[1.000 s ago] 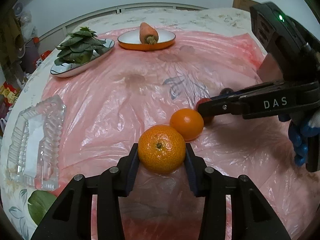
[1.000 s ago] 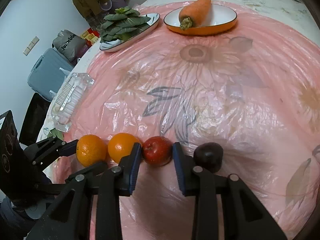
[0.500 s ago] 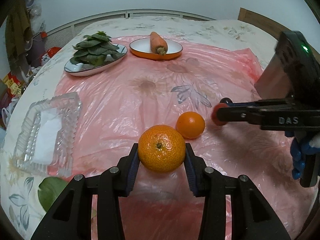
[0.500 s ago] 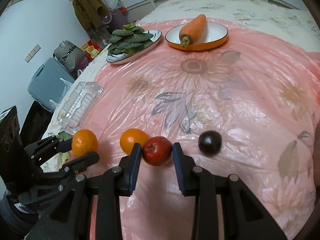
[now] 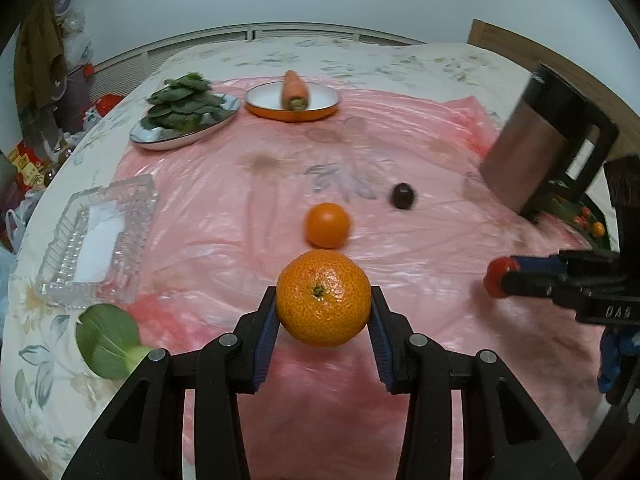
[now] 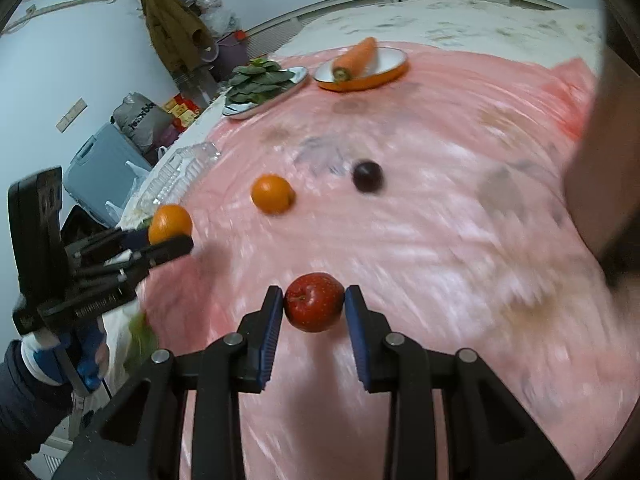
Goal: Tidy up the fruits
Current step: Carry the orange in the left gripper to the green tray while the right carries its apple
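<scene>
Mandarin (image 5: 323, 298), round with pitted orange skin, is sitting clamped between the blue pads of the left gripper (image 5: 323, 320), raised over the pink plastic sheet (image 5: 224, 216). The right gripper (image 6: 314, 312), with "DAS" lettering showing on its body in the left view, is gripping a glossy red apple (image 6: 314, 302). A smooth orange (image 5: 327, 225) is lying at 12 o'clock from the mandarin; a dark plum (image 5: 402, 196) is lying at 1 o'clock. A ribbed clear glass tray (image 5: 100, 236) is resting at 9 o'clock.

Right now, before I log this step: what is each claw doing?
Left claw: closed on the tangerine.
Right claw: closed on the apple.
</scene>
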The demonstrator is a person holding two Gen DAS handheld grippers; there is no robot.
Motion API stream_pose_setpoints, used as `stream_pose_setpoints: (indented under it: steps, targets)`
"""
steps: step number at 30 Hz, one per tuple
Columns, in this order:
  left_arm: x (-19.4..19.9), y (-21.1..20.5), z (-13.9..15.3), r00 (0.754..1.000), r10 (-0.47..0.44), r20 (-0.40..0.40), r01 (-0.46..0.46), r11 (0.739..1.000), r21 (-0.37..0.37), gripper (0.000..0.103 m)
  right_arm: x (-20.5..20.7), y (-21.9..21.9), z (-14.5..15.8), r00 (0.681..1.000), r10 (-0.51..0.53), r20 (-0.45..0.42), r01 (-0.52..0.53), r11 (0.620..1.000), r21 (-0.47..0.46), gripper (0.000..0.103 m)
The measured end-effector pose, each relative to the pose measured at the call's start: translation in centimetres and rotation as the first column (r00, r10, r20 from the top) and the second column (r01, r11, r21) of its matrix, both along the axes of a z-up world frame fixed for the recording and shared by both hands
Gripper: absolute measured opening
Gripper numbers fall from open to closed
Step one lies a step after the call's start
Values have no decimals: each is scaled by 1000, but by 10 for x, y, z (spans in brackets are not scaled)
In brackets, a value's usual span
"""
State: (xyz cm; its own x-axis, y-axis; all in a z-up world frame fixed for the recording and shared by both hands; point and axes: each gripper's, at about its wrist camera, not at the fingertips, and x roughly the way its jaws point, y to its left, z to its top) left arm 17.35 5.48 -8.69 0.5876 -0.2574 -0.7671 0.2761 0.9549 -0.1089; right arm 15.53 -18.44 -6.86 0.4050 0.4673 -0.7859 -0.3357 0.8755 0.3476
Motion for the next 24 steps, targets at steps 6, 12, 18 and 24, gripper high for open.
stream_pose_setpoints:
  steps: [6, 12, 18, 24]
  targets:
    - [-21, -46, 13, 997, -79, 3, 79, 997, -14, 37, -43, -57, 7, 996, -83, 22, 84, 996, -16, 31]
    - [-36, -105, 24, 985, -173, 5, 174, 984, -32, 37, -74, -118, 12, 985, -168, 38, 169, 985, -45, 31]
    - [-44, -169, 28, 961, -276, -5, 276, 960, -40, 37, -100, -191, 21, 955, -290, 58, 293, 955, -53, 31]
    - [-48, -227, 29, 935, -353, -15, 353, 935, -42, 37, -121, -249, 26, 916, -393, 81, 398, 915, -57, 31]
